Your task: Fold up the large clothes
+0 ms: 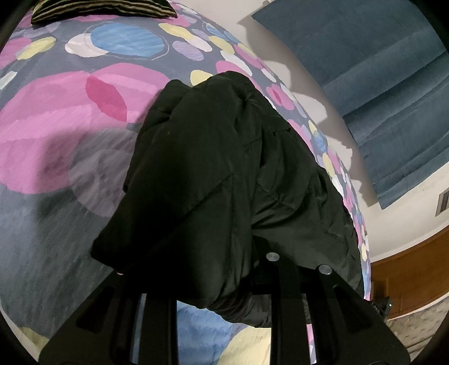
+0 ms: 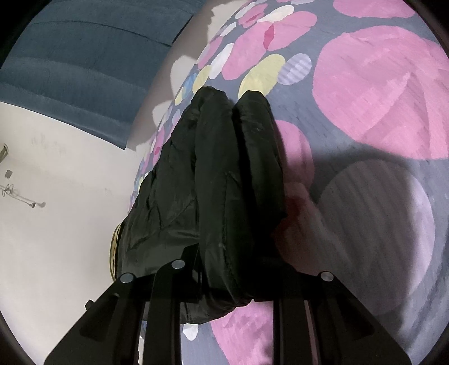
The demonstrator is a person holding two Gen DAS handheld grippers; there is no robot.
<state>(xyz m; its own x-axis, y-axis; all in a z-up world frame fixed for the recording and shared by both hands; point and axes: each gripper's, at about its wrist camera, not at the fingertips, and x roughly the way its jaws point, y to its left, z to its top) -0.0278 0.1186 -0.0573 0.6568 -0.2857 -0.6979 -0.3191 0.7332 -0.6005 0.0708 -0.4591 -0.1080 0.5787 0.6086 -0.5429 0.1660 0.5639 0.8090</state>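
A black padded jacket lies bunched in thick folds near the bed's edge, on a bedspread with pink, blue and yellow circles. My left gripper is shut on the jacket's near end, and the cloth covers the fingertips. In the right wrist view the jacket shows as stacked folded layers. My right gripper is shut on its near end, with the fingertips hidden in the fabric. A yellow lining edge shows at the jacket's lower left.
A dark striped cushion lies at the bed's far end. A blue curtain hangs on the white wall beside the bed. A wooden floor shows past the bed's edge. Bare bedspread spreads to the right of the jacket.
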